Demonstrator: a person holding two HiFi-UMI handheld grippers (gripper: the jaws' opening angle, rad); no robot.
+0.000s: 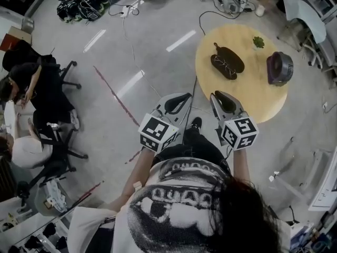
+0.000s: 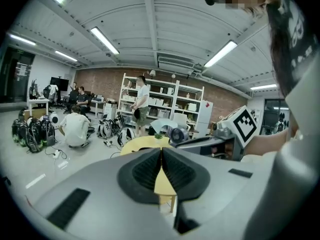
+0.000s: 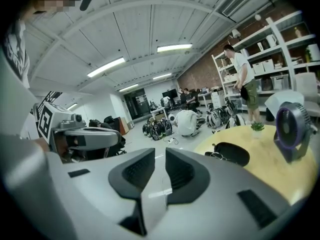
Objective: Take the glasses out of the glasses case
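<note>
An open dark glasses case (image 1: 227, 63) lies on the round wooden table (image 1: 247, 96), and thin-framed glasses (image 1: 225, 66) lie in it. The right gripper view shows the case (image 3: 231, 154) ahead to the right, well beyond the jaws. Both grippers hang in the air short of the table's near edge. My left gripper (image 1: 181, 99) (image 2: 161, 154) is shut, its pad tips touching with nothing between them. My right gripper (image 1: 221, 98) (image 3: 160, 156) is open by a narrow gap and holds nothing.
A purple fan (image 1: 279, 67) (image 3: 291, 129) and a small potted plant (image 1: 258, 42) (image 3: 257, 127) stand on the table beyond the case. Office chairs (image 1: 52, 94) and a seated person are at the left. Cables (image 1: 126, 15) and bags lie on the floor. Shelves (image 2: 165, 104) line the far wall.
</note>
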